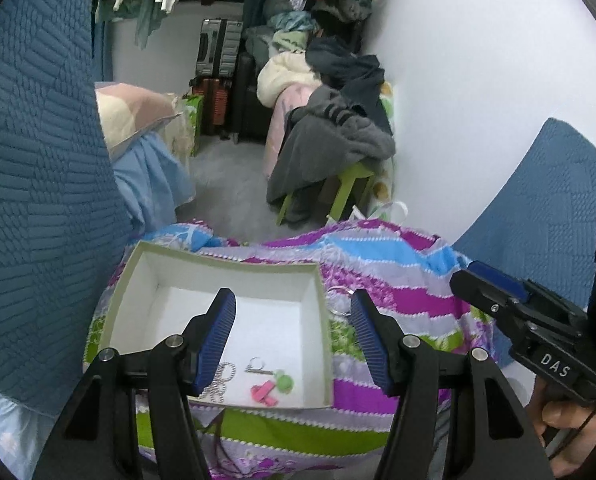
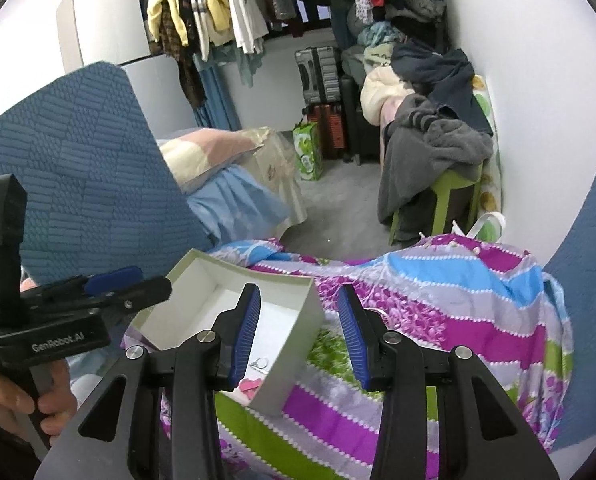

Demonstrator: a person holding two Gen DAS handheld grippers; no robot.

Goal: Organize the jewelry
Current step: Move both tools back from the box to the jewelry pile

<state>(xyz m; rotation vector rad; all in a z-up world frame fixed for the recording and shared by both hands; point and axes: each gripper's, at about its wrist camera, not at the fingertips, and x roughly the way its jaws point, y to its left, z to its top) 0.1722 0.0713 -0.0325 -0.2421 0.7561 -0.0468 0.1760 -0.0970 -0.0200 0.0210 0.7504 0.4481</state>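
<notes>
An open white box [image 1: 234, 268] with grey-green walls sits on a striped purple, blue and green cloth [image 1: 401, 304]. Inside lie a silver chain [image 1: 220, 380], a small silver ring piece [image 1: 258, 365], a green charm [image 1: 285, 382] and a pink piece [image 1: 264, 394]. A silver ring [image 1: 339, 300] lies on the cloth just right of the box. My left gripper [image 1: 292, 312] is open and empty above the box. My right gripper [image 2: 298, 312] is open and empty above the box's right wall [image 2: 298, 344]; the ring is barely visible by its right finger [image 2: 349, 328].
Blue quilted cushions [image 1: 38, 200] stand at the left and at the right [image 1: 557, 200]. Beyond the cloth are a green stool [image 1: 349, 188] piled with grey clothes, suitcases [image 1: 218, 52], a bed with a pillow [image 1: 134, 116], and hanging clothes [image 2: 218, 4].
</notes>
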